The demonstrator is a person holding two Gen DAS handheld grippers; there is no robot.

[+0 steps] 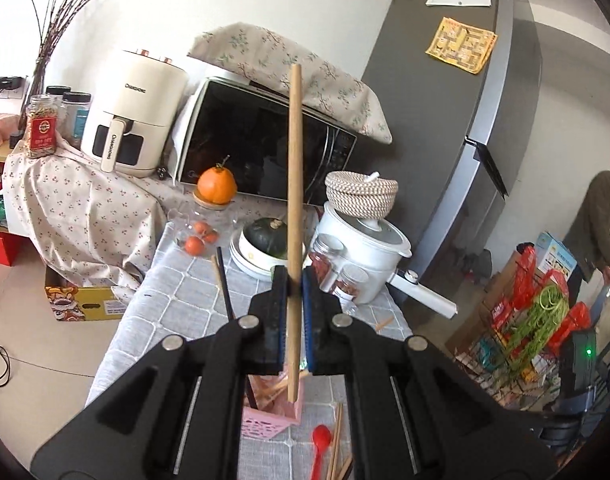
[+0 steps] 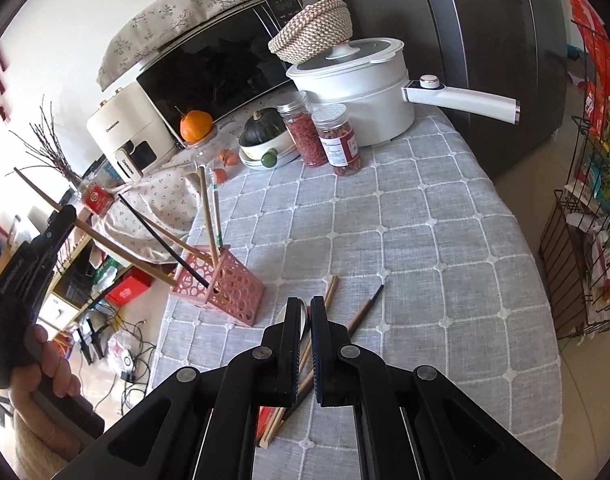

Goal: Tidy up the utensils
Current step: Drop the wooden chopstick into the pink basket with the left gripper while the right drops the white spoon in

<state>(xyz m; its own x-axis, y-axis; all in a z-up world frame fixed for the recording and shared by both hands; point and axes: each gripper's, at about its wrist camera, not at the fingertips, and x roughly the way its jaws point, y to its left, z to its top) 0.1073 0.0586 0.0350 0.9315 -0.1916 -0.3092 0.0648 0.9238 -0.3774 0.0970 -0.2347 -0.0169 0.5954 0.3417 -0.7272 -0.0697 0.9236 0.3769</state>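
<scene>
Your left gripper (image 1: 294,280) is clamped on a wooden chopstick (image 1: 294,184), which stands nearly upright between the pads, its long axis running top to bottom through the jaws. The lower tip hangs just above the pink utensil holder (image 1: 271,414), so that holder lies straight below the jaws, and my guess is the drop wants a plain downward lowering along the stick's own line. From the right wrist view the holder (image 2: 233,288) sits at the tablecloth's (image 2: 425,240) near-left edge with several chopsticks already leaning in it. Your right gripper (image 2: 308,308) is pinched on a metal spoon (image 2: 301,322), with loose chopsticks (image 2: 331,292) lying beneath. The left hand looks nearer the holder.
</scene>
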